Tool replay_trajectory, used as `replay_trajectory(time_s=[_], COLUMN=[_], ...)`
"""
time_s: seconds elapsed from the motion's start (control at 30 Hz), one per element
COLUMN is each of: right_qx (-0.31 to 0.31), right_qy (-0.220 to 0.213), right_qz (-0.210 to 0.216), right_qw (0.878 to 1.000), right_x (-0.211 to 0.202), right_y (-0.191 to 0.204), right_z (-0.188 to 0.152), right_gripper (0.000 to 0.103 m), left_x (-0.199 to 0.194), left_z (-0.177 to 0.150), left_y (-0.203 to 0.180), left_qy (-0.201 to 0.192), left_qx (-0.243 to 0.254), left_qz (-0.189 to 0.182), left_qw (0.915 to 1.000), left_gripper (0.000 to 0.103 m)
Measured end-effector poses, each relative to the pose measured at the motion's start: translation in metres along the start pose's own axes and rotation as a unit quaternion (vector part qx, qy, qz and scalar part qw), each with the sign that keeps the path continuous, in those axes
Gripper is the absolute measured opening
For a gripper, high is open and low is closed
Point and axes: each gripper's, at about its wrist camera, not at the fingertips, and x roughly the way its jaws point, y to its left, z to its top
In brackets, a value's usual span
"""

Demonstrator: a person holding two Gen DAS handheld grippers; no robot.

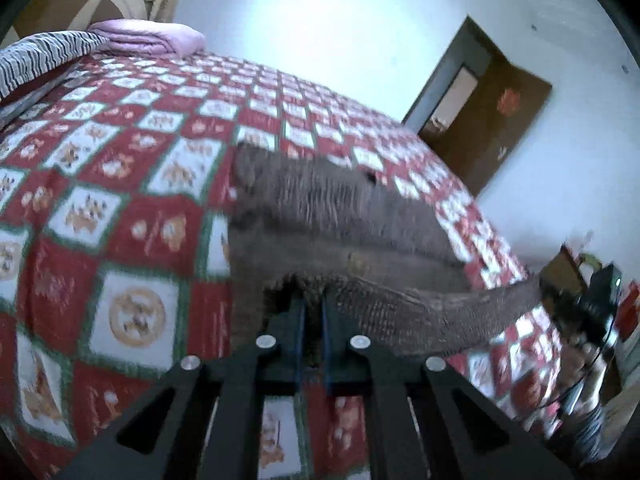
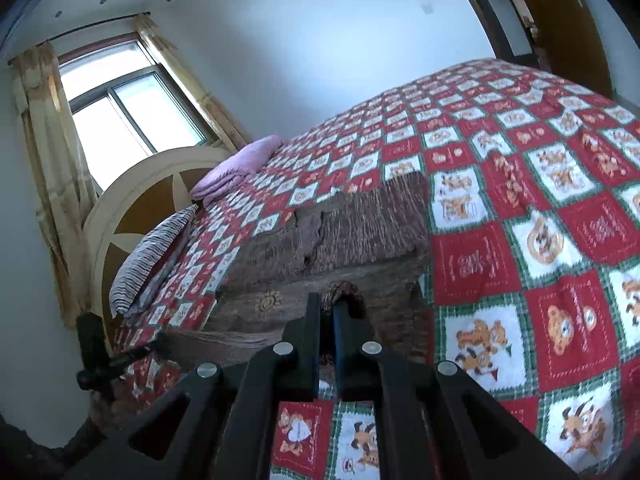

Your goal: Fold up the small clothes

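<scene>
A small brown-grey knitted garment (image 1: 320, 216) lies partly on the red, white and green checked bedspread (image 1: 132, 168), its near edge lifted. My left gripper (image 1: 312, 304) is shut on that edge at one corner. My right gripper (image 2: 330, 304) is shut on the same garment (image 2: 340, 224) at the other corner. The near edge stretches between the two grippers. The right gripper (image 1: 592, 304) shows at the far right of the left wrist view. The left gripper (image 2: 120, 356) shows at the lower left of the right wrist view.
A folded purple blanket (image 1: 152, 38) and a striped pillow (image 1: 36, 58) lie at the head of the bed by a round headboard (image 2: 140, 208). A window with curtains (image 2: 120, 108) is behind it. A brown door (image 1: 488, 108) stands beyond the bed's far side.
</scene>
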Motion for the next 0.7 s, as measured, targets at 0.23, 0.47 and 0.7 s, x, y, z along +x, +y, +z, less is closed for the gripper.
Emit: replay_trajectory(time_s=[0.23,0.47,0.7], right_qx=[-0.021,-0.033,-0.016], right_qy=[-0.019,-0.020,0.005], right_qz=[-0.001,-0.012,-0.042], right_qw=[1.000,0.999,0.999], right_x=[0.016,0.051,0.122], right_y=[0.017,0.020,-0.016], right_z=[0.049,0.093,0.127], right_gripper=[0.005,0.005,0.005], left_x=[0.010,0.040,0.120], left_z=[0.063,0.124,0.149], left_y=[0.004,-0.005,0.006], left_qy=[-0.043,-0.070,-0.039], left_qx=[-0.017,0.000,0.017], left_qz=[-0.002,0.023,0.080], left_qw=[0.9989,0.9973,0.9959], left_gripper=[0.007,0.007,0.007])
